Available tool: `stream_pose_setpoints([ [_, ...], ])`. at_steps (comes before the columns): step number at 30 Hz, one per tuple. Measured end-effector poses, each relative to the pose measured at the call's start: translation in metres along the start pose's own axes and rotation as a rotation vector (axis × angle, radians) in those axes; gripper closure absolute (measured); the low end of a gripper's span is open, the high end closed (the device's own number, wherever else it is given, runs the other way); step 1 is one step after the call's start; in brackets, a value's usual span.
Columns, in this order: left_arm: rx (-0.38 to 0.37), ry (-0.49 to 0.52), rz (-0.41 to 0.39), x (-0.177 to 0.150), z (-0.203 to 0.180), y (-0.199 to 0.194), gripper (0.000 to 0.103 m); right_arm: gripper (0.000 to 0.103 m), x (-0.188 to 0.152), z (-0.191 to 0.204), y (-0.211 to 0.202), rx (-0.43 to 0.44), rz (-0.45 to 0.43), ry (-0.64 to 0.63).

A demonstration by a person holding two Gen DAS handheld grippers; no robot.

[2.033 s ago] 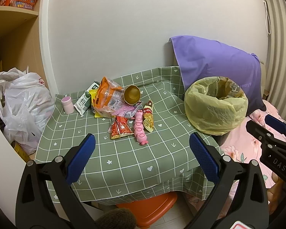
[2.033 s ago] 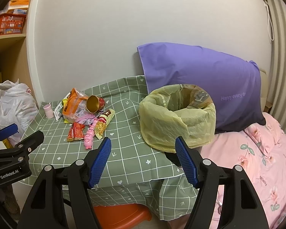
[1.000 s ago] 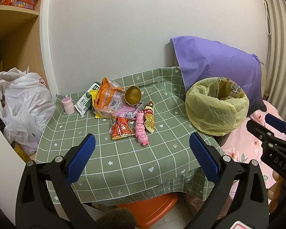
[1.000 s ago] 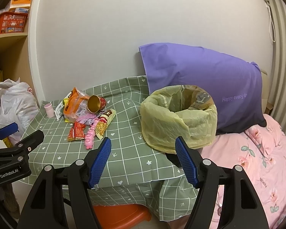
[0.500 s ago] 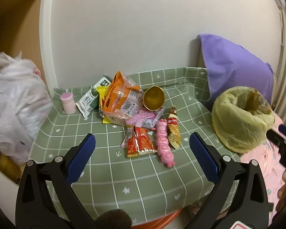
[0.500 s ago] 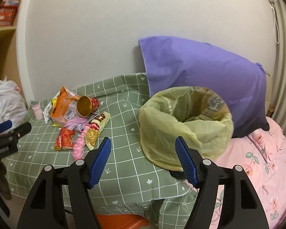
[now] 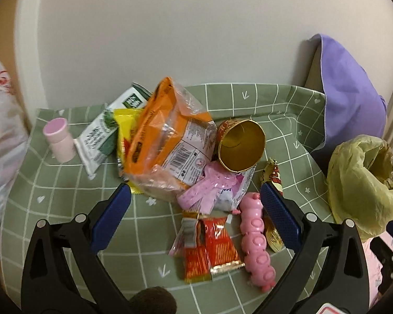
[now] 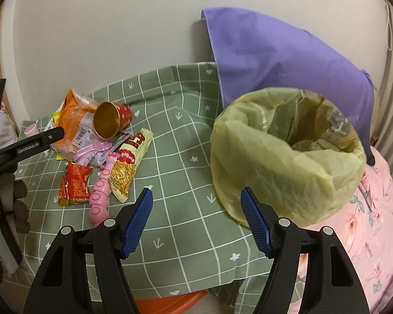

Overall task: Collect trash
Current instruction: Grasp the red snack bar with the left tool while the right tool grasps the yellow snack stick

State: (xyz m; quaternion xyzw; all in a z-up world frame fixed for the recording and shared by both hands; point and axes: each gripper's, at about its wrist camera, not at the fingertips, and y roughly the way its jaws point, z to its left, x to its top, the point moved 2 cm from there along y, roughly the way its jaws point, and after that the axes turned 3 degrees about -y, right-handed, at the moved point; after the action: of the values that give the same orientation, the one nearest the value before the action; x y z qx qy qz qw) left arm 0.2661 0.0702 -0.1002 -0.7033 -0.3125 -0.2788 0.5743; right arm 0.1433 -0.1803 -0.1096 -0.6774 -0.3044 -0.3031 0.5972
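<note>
Print on the wrappers is too blurred to read, and what lies at the bottom of the yellow-lined trash bin (image 8: 288, 154) is hard to make out through the crumpled liner; a white plastic bag (image 7: 0, 130) at the left edge of the left wrist view is cut off and smeared. The trash sits heaped on the desk (image 8: 183, 162) with its green checked cloth: an orange snack bag (image 7: 167, 136) leaning over a yellow packet, a green-and-white pouch (image 7: 104, 128) beside a small pink bottle (image 7: 59, 136), a tipped gold-lined paper cup (image 7: 241, 145), pink wrappers (image 7: 209, 191), two red sachets (image 7: 209, 246), a pink caterpillar-shaped piece (image 7: 256, 238) and a long gold snack wrapper (image 8: 131, 167). The left hand-held gripper (image 7: 195, 214) hovers just above the pile with its blue pads spread wide, the pink wrappers and red sachets lying between them, nothing gripped. The right hand-held gripper (image 8: 196, 222) is likewise wide apart and empty, over bare cloth between the pile on its left and the bin just to its right, whose base hangs at the desk's edge next to a pink floral bedspread (image 8: 374, 222) and a purple pillow (image 8: 288, 60).
</note>
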Motion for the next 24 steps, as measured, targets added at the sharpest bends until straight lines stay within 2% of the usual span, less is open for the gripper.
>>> stream_pose_setpoints([
  [3,0.018,-0.027,0.023,0.0,0.008,0.013,0.009,0.037,-0.002,0.005,0.014,0.055,0.034,0.009],
  [6,0.038,-0.027,0.036,-0.004,0.018,0.015,0.009,0.038,0.004,0.014,0.03,0.105,0.028,-0.027],
  [10,0.083,-0.048,0.055,-0.01,0.034,0.009,0.009,0.04,0.024,0.029,0.062,0.224,0.016,-0.077],
  [13,0.095,-0.076,0.057,-0.018,0.045,-0.008,0.009,0.044,0.033,0.041,0.084,0.322,0.042,-0.09],
  [16,0.105,-0.107,0.099,-0.028,0.054,-0.012,0.009,0.045,0.034,0.056,0.105,0.395,0.074,-0.102],
  [21,0.113,-0.089,0.121,-0.04,0.054,-0.021,0.009,0.068,0.028,0.081,0.136,0.463,0.162,-0.139],
  [24,0.084,-0.078,0.144,-0.044,0.052,-0.022,0.009,0.075,0.035,0.081,0.134,0.466,0.155,-0.143],
])
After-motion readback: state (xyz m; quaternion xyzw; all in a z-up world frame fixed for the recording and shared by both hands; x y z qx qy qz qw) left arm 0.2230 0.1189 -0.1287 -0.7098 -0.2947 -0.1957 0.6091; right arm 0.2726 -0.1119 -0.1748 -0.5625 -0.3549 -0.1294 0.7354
